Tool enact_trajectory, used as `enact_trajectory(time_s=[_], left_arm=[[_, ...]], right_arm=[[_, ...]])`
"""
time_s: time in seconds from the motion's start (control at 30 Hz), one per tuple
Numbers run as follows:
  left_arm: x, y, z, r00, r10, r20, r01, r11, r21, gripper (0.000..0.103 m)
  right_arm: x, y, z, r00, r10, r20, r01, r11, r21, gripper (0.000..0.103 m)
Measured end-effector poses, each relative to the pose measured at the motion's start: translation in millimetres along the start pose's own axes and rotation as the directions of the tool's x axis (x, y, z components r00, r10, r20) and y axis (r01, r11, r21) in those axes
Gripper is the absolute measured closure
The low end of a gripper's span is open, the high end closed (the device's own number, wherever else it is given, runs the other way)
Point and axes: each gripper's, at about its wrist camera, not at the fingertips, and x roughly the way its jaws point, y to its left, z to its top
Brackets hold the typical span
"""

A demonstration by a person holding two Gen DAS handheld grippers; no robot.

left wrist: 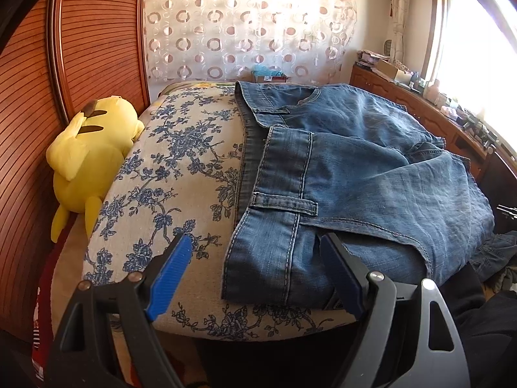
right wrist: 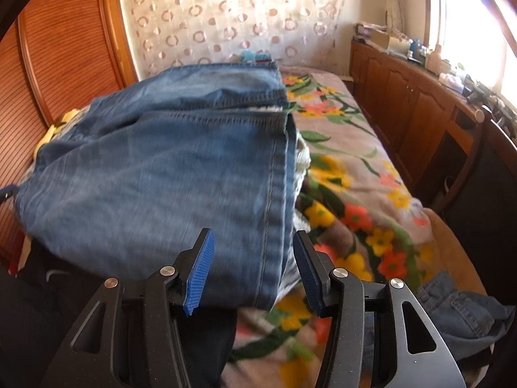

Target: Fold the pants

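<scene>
Blue denim pants (left wrist: pixel 355 174) lie folded on a blue-flowered cushion (left wrist: pixel 168 168). The waistband with a belt loop faces my left gripper (left wrist: pixel 255 271), which is open; its jaws straddle the near waistband corner without closing on it. In the right wrist view the pants (right wrist: pixel 161 174) show their hem end, stacked in layers. My right gripper (right wrist: pixel 252 271) is open, its jaws either side of the near hem corner, not clamped.
A yellow plush toy (left wrist: pixel 87 158) lies left of the cushion against a wooden slatted wall (left wrist: pixel 29 97). A flowered bedspread (right wrist: pixel 352 174) covers the bed at right. A wooden cabinet (right wrist: pixel 413 110) with clutter runs under the window. Another denim garment (right wrist: pixel 458 317) lies at lower right.
</scene>
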Motion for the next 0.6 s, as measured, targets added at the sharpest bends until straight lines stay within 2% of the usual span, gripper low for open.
enact_trajectory(time_s=[0.27, 0.53, 0.6], left_arm=[[3.2, 0.4, -0.7, 1.000, 0.005, -0.010, -0.004, 1.000, 0.002, 0.021], [5.4, -1.8, -1.2, 1.000, 0.004, -0.016, -0.004, 1.000, 0.004, 0.021], [5.6, -1.2, -1.7, 1.000, 0.005, -0.017, -0.005, 1.000, 0.004, 0.021]], right_arm=[[6.9, -5.7, -22.7, 0.999, 0.006, -0.052, -0.006, 1.000, 0.007, 0.051], [13.4, -6.2, -32.1, 0.995, 0.048, -0.090, -0.046, 0.999, 0.025, 0.052], [15.5, -4.5, -32.8, 0.994, 0.051, -0.100, -0.049, 0.999, 0.024, 0.055]])
